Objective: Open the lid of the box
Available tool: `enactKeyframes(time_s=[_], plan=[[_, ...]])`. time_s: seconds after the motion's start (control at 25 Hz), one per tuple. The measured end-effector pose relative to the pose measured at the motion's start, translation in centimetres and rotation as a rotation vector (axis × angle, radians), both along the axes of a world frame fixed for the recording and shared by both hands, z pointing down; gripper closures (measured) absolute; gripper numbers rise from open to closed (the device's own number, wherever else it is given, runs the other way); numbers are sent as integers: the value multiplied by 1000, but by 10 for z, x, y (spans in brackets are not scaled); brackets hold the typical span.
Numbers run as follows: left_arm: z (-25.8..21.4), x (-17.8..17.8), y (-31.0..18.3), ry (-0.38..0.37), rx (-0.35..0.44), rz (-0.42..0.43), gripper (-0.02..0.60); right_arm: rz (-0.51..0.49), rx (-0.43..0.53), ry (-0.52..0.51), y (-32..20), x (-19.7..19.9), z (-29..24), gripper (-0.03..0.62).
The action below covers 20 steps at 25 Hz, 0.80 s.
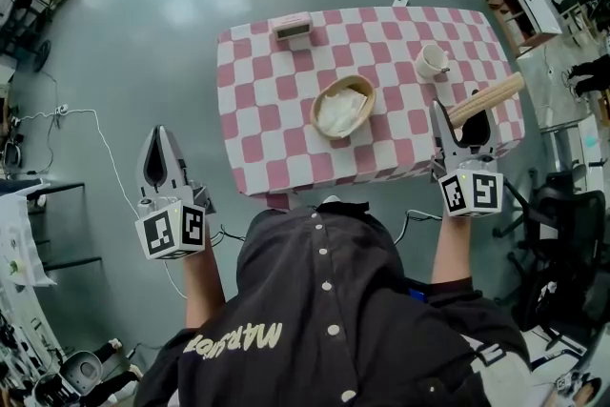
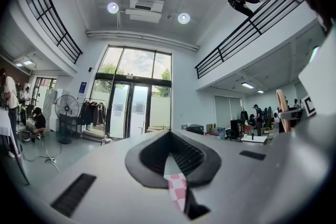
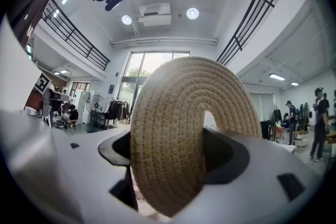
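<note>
Gripping the woven lid (image 1: 488,98) edge-on in the right tool (image 1: 457,117), holding it clear of the uncovered round basket (image 1: 319,103) mid-table (image 1: 276,143); parking the left tool (image 1: 162,140), closed and empty, alongside.

Round tan lid (image 3: 178,128) of coiled rope, rough and matt. Oval basket box (image 1: 315,112), same coarse weave. Pink-and-white checked tablecloth (image 1: 276,138), soft matt cloth. Far right, small white cup (image 1: 431,62), smooth and glossy.

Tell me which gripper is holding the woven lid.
The right gripper: the woven lid stands on edge, clamped between its jaws. The left gripper is shut and empty, off to the side of the table.
</note>
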<state>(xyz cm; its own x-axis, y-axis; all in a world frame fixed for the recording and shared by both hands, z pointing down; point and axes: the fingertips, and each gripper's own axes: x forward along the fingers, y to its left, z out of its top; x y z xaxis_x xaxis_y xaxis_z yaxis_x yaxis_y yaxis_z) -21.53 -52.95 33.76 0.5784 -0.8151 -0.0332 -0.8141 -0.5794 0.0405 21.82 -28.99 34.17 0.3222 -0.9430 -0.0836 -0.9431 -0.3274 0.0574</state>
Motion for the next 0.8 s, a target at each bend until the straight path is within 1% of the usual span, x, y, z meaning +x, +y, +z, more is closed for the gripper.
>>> enactKeyframes(time_s=[0.32,0.8], plan=[[-2,1,-2,7,-9,3,571,-5,-4,0,-5,-3,0,229],[-4,2,-7,-3,4,8,571,-27,-7,8,-18,-8,-1,229]])
